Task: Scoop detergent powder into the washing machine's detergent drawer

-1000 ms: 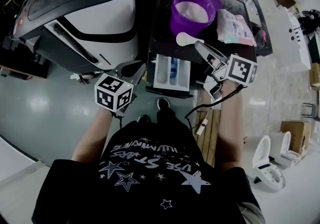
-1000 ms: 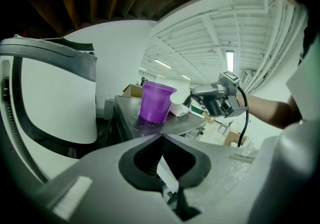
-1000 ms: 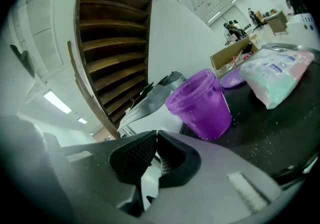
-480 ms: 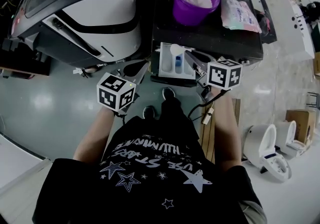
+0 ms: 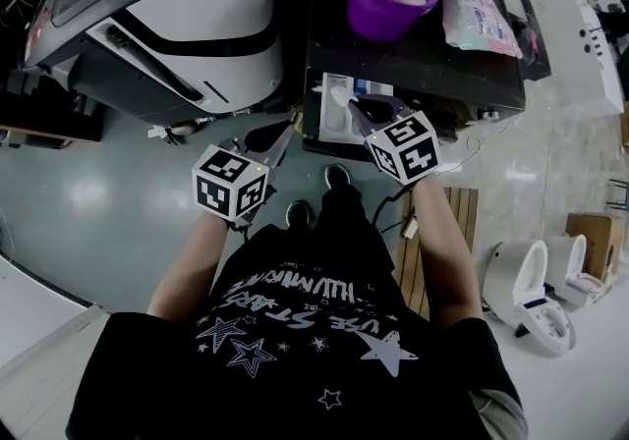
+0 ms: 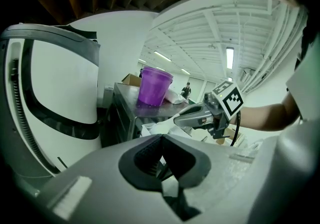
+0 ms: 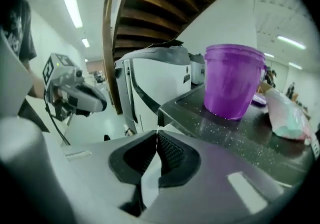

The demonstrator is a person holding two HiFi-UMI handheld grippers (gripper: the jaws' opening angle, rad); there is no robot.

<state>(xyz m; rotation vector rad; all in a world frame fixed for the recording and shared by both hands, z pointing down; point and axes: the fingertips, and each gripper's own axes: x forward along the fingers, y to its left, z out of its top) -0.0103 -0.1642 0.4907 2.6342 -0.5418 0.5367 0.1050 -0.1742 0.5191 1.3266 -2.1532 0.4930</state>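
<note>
Both jaws of the right gripper (image 5: 356, 106) press on the handle of the white scoop (image 5: 341, 94), whose bowl is over the detergent drawer (image 5: 327, 124). The left gripper (image 5: 283, 134) is closed with nothing in it, near the washing machine (image 5: 187, 6).

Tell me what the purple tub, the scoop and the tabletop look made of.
Tub: translucent glossy plastic, light glows through its wall. Scoop: white, likely plastic; too small to be sure. Tabletop: dark, glossy, speckled, perhaps stone or laminate.
</note>
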